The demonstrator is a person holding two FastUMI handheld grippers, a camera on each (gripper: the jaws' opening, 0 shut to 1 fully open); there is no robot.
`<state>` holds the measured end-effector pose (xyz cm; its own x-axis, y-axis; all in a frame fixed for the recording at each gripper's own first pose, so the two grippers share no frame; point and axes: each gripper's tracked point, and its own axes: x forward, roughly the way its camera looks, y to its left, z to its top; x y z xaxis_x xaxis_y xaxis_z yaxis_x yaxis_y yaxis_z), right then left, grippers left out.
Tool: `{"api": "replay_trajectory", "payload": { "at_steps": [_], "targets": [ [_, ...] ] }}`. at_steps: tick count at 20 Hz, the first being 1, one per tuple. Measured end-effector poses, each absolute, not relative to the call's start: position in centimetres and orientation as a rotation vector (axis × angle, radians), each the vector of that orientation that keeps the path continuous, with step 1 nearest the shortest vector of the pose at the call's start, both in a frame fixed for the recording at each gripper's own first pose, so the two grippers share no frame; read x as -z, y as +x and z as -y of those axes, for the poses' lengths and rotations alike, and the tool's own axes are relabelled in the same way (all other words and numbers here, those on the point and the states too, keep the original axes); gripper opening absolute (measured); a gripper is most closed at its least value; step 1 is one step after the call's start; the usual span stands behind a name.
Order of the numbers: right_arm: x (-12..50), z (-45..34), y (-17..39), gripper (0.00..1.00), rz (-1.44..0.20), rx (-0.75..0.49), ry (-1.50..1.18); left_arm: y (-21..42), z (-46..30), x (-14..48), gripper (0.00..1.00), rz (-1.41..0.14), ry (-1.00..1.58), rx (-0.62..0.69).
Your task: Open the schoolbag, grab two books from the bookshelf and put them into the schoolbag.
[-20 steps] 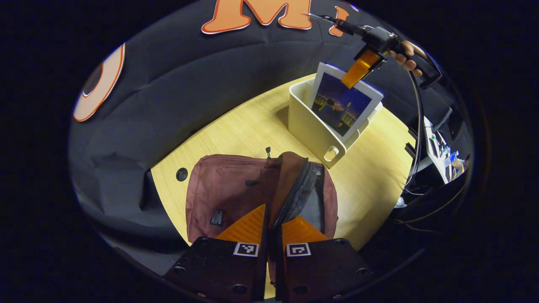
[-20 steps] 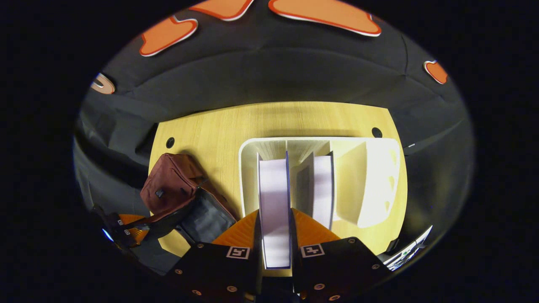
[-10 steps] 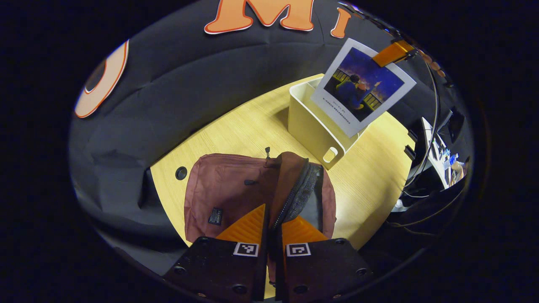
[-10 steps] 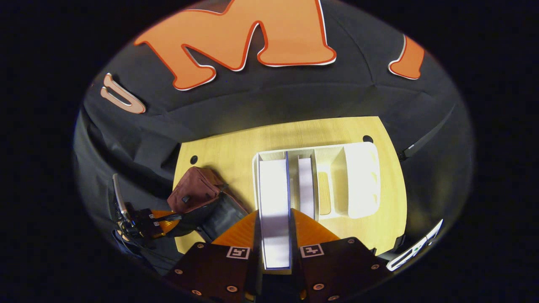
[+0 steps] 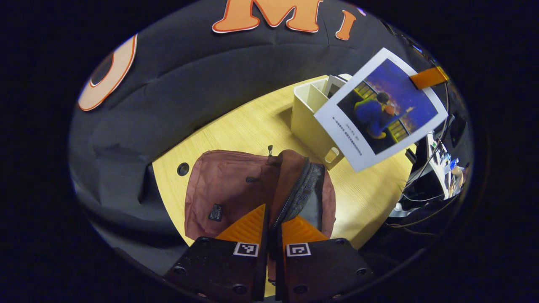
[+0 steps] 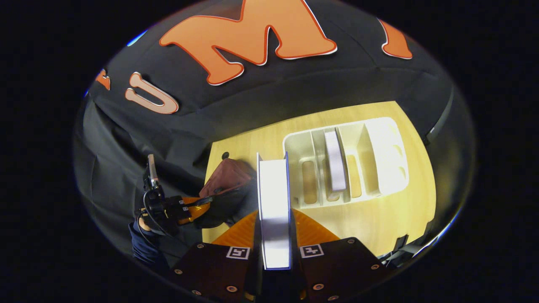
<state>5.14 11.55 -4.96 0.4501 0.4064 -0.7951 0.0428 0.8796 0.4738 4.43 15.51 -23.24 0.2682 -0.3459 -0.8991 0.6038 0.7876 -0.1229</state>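
A maroon schoolbag (image 5: 223, 189) lies on the wooden table (image 5: 236, 130). Its zip is open, and my left gripper (image 5: 271, 216) is shut on the raised flap edge. A white-bordered book with a blue cover (image 5: 381, 109) hangs in the air above the white bookshelf (image 5: 307, 126), one right finger (image 5: 427, 78) on its top corner. In the right gripper view my right gripper (image 6: 274, 214) is shut on that book (image 6: 273, 198), seen edge-on. A second book (image 6: 334, 160) stands in a middle slot of the bookshelf (image 6: 383, 187). The schoolbag (image 6: 227, 176) lies left of it, held by the left gripper (image 6: 189, 206).
A sleeved hand (image 6: 143, 248) holds the left gripper at the table's left edge. Cables and equipment (image 5: 438, 155) sit beyond the table's right side. The table has round holes (image 5: 183, 169) near its edges. Black cloth walls surround the table.
My right gripper has lifted the book out of the bookshelf slot and carried it up and toward the schoolbag. The left gripper has kept its hold on the flap.
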Motion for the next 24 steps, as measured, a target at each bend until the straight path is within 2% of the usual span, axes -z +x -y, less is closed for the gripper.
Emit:
{"api": "replay_trajectory", "payload": {
  "at_steps": [7, 13, 14, 15, 24],
  "targets": [
    [9.7, -16.2, 2.1, 0.28, -1.12, -0.29, 0.679, 5.0, -14.8, 21.1, 0.1, -1.112, 0.289, 0.671],
    [13.9, -19.6, 2.6, 0.28, -1.084, -0.285, 0.756, 5.1, -14.1, 20.7, 0.1, -1.109, 0.298, 0.676],
    [14.5, -20.2, 2.6, 0.28, -1.079, -0.288, 0.768, 5.0, -14.0, 20.7, 0.12, -1.117, 0.295, 0.678],
    [15.2, -20.8, 2.3, 0.27, -1.08, -0.289, 0.774, 5.0, -14.0, 20.9, 0.06, -1.122, 0.29, 0.672],
    [21.3, -26.1, 3.3, 0.28, -1.053, -0.299, 0.956, 4.2, -12.9, 21.0, 0.03, -1.146, 0.264, 0.7]
  ]
}}
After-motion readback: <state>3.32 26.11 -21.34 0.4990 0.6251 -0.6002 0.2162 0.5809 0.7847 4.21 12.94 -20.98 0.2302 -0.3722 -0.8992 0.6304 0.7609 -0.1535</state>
